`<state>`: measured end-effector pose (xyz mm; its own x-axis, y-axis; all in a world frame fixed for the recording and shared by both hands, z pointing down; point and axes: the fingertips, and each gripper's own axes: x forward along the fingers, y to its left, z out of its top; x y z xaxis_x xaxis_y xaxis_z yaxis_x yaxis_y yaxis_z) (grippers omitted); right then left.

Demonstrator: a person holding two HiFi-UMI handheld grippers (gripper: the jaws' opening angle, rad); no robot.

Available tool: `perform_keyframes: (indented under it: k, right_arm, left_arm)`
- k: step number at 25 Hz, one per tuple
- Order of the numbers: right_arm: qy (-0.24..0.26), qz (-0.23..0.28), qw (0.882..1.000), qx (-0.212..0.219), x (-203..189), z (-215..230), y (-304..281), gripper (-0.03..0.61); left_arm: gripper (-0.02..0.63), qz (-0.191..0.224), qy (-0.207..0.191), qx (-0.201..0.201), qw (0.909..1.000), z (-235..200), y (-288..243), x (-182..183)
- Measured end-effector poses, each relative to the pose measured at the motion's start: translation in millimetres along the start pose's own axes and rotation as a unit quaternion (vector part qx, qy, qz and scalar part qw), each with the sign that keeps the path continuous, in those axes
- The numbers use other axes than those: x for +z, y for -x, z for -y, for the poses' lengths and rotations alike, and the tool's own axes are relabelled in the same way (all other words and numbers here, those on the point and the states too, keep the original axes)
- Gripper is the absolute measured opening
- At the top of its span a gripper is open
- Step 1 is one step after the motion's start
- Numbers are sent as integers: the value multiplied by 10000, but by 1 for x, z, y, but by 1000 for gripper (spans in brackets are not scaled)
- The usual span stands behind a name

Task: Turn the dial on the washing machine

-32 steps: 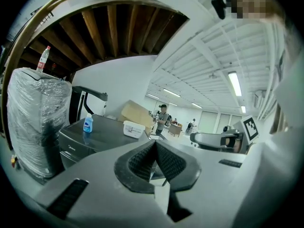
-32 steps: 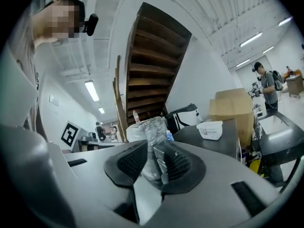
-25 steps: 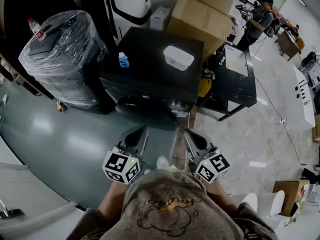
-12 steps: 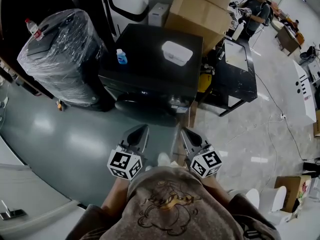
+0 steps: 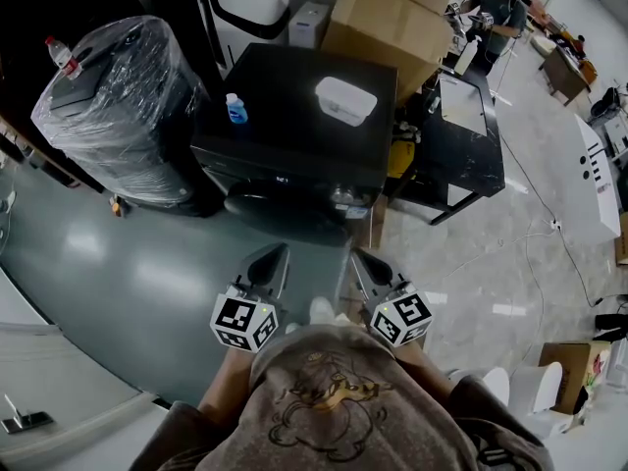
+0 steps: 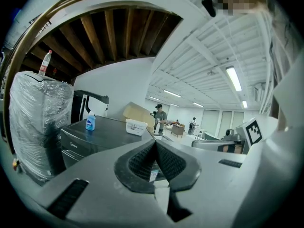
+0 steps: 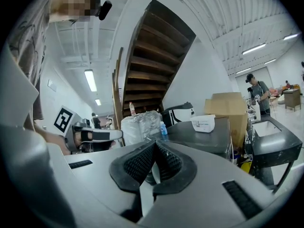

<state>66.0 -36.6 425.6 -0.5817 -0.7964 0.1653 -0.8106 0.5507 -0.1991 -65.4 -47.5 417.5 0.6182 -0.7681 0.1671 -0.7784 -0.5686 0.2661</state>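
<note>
1. While both grippers hang short of it, one dark washing machine (image 5: 294, 135) sits ahead, well apart from them; its dial cannot be made out in any view.
2. Left gripper (image 5: 275, 255): one; jaws pressed together, nothing between them.
3. Right gripper (image 5: 365, 259): one; jaws likewise together and empty.
4. Machine top: one blue bottle (image 5: 235, 109) near the left edge and one white lidded tub (image 5: 345, 101) toward the right, the two well apart.
5. Left of the machine: one plastic-wrapped bundle (image 5: 118, 116) bearing one water bottle (image 5: 61, 55).
6. Behind the machine: two stacked cardboard boxes (image 5: 378, 32).
7. Far background: one standing person (image 5: 496, 13).
</note>
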Motion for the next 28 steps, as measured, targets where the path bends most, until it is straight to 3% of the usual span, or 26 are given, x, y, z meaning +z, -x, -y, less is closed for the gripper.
perform_keyframes:
  k: [28]
  right_arm:
    - [42,-32,10000,12,2,1,-7,0]
  left_arm:
    - [-2,-27,63,153,9999,-3,4,0]
